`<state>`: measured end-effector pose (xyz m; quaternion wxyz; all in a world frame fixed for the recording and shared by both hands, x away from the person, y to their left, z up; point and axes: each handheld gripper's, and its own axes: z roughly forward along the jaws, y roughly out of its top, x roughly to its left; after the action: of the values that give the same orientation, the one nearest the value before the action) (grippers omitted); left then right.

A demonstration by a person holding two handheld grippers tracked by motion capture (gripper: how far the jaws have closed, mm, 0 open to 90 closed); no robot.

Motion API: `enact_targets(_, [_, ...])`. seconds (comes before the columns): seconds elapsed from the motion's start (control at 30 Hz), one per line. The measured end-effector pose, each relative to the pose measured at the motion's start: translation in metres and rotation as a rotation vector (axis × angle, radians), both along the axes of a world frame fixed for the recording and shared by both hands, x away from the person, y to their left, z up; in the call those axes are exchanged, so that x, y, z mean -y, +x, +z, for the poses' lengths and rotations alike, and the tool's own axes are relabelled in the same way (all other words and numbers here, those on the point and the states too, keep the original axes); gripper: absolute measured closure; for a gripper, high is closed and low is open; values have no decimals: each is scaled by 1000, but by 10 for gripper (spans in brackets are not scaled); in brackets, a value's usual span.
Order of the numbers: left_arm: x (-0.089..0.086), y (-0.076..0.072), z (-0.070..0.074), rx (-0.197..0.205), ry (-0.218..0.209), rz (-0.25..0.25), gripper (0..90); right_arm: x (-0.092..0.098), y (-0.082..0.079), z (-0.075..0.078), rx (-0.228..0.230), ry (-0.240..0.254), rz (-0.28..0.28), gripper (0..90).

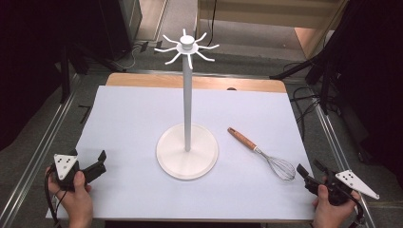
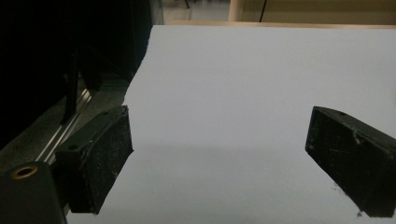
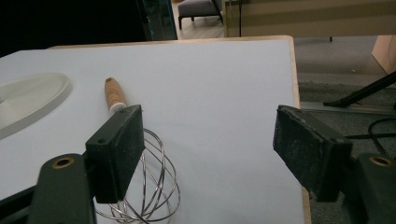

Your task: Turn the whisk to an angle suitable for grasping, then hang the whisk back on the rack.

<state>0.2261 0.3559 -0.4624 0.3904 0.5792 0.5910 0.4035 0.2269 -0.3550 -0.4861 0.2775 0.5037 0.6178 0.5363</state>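
- My right tongs (image 1: 308, 172) rest at the near right corner of the surface (image 1: 133, 118), jaws parted and empty; the whisk (image 1: 263, 154) lies just to their left, wire head near me, wooden handle (image 1: 241, 138) pointing far-left toward the stand.
- In the right gripper view the whisk's wire loops (image 3: 154, 186) sit partly behind one jaw rather than between the two, so closing from this line would, I judge, pinch a single wire or push the head aside.
- The thin, springy wires may slip from the pads; the handle looks the surer hold.
- My left tongs (image 1: 92, 166) rest at the near left, wide open with nothing between them, well apart from the whisk.
- The hook stand (image 1: 187, 151) rises tall at the centre, with its hooks (image 1: 187, 47) at the top; a whisk swung carelessly could strike the post and tip it.
- The whisk lies near the right edge, so a nudge that way could roll it off.
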Motion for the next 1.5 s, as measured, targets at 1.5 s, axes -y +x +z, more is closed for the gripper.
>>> enact_targets(1.5, [1,0,0,0,9,6,81,-94,74,60,-383,-485,328,451])
